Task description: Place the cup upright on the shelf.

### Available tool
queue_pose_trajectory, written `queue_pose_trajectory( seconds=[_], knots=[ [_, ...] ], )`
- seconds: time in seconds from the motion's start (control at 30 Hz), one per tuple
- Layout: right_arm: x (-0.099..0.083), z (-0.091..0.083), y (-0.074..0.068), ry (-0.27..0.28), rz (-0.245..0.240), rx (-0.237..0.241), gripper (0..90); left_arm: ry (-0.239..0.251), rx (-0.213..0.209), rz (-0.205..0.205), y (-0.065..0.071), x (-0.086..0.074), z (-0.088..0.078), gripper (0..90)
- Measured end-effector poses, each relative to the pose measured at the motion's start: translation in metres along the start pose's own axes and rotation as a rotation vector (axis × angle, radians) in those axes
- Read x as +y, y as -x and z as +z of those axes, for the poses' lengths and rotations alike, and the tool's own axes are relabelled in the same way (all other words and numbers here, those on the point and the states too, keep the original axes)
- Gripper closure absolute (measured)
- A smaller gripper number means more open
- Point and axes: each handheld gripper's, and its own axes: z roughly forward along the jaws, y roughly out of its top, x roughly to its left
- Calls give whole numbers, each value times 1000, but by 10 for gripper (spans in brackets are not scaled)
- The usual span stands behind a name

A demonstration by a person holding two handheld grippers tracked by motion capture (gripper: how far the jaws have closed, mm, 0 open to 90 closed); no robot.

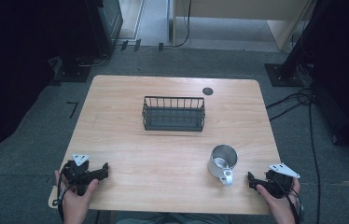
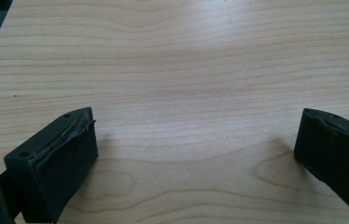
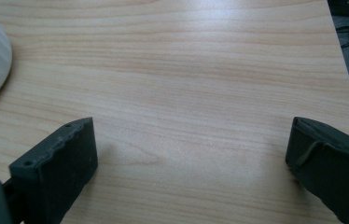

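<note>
Both tongs sit low in the frame — left gripper [image 1: 99,173] and right gripper [image 1: 252,181] wide open, empty. We judge the mug [image 1: 222,161], lower right, rigid, slick metal — grip its handle.

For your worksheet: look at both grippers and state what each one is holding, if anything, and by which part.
Nothing is held. The left gripper and right gripper both stand open over bare table; the mug sits untouched.

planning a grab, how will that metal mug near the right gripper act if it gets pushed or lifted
The mug looks like rigid, shiny metal, so smooth walls may slip between pads. It stands upright on a broad base, so a low push likely slides it rather than tips it. Its handle could make it swivel.
</note>
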Motion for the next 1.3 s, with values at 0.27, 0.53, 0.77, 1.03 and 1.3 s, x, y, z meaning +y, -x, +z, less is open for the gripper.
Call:
queue_pose_trajectory(
  seconds=[0.27,0.53,0.77,1.03,1.3],
  knots=[
    [14,-19,-6,71,41,61,22,1,0,-1,0,0,0,0],
    [35,-44,-34,150,11,85,21,1,0,-1,0,0,0,0],
    [48,-56,-60,193,-1,152,0,1,0,-1,0,0,0,0],
    [54,-55,-85,186,-24,230,0,0,0,-1,0,0,0,0],
    [54,-41,-111,149,-63,259,0,0,0,0,0,0,0,0]
  ],
)
